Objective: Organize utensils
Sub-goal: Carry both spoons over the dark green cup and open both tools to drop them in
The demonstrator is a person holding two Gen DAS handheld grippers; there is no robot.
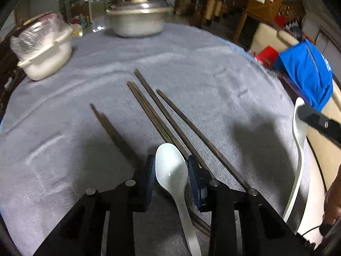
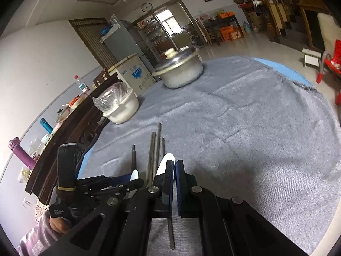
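On the worktop (image 1: 191,53), which is draped in a grey fleecy cloth (image 2: 245,117), dark chopsticks (image 1: 162,115) lie loose in a rough fan, their far tips pointing toward the back; one of them sits apart to the left of the rest. A white spoon (image 1: 171,170) lies bowl-up across the near ends of the chopsticks, its handle running back under the camera. The left tool (image 1: 171,169) hangs over this spoon with its two blue-padded fingers (image 1: 149,175) apart, one on each side of the bowl; whether the pads actually touch the bowl's edges cannot be told, and the spoon looks to be resting on the cloth and sticks.

The right tool (image 2: 175,170) has its jaws together, clamped on a second white spoon (image 2: 166,163), whose bowl stands up past the fingertips. In the left wrist view that same spoon shows at the right edge, pinched by a black finger and hanging long and curved near the edge of the worktop.

At the back of the worktop stands a lidded metal pot (image 1: 138,17), and to the left a white tub (image 1: 45,57) covered with clear plastic film. A blue garment (image 1: 307,72) hangs over a chair at the right
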